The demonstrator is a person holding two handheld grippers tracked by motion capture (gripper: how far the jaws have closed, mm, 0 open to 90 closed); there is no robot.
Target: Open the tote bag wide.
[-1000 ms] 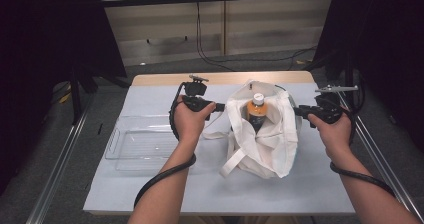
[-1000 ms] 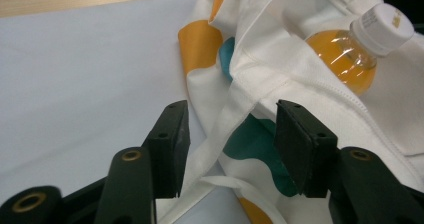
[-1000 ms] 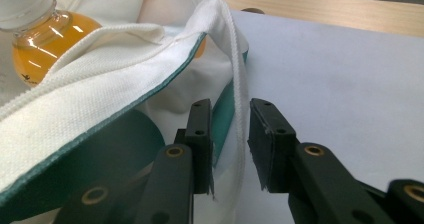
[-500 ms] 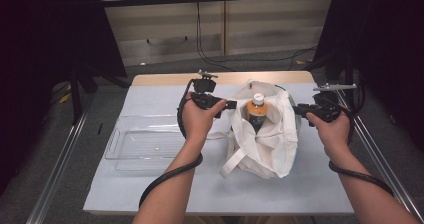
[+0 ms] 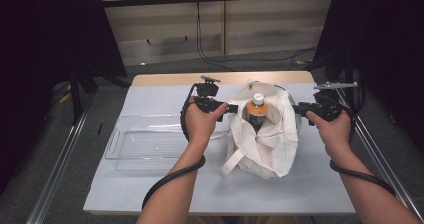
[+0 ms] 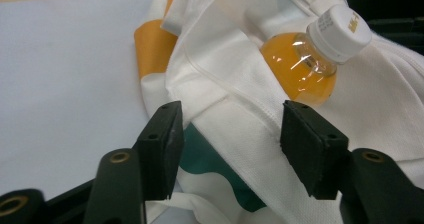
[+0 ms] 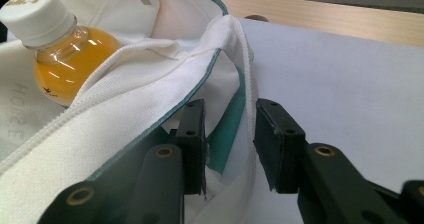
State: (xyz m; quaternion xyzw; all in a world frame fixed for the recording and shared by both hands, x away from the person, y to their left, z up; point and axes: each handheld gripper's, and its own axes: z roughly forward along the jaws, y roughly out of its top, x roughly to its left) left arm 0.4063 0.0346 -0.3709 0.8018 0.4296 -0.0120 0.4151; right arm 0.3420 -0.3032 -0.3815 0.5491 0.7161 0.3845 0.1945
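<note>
A white tote bag (image 5: 262, 139) is sitting right of centre on the grey mat (image 5: 150, 191), its mouth gaping upward. Inside it a bottle (image 5: 256, 111) of orange drink with a white cap is standing upright, neck and cap rising above the cloth.

The left gripper (image 5: 234, 109) is reaching level to the bag's left rim. In the left gripper view its jaws are standing apart around a fold of white cloth with green trim, having just been closing, and the pads are not pressing on the cloth. The right gripper (image 5: 296, 109) is meeting the bag's right rim. In the right gripper view its jaws are straddling the rim's seam with a gap on either side, having just been opening.

Left of the bag a clear plastic tray (image 5: 116, 143) is lying flat with nothing in it. Open mat is stretching in front of the bag, and a strip of wooden table edge (image 5: 165, 78) is showing beyond.
</note>
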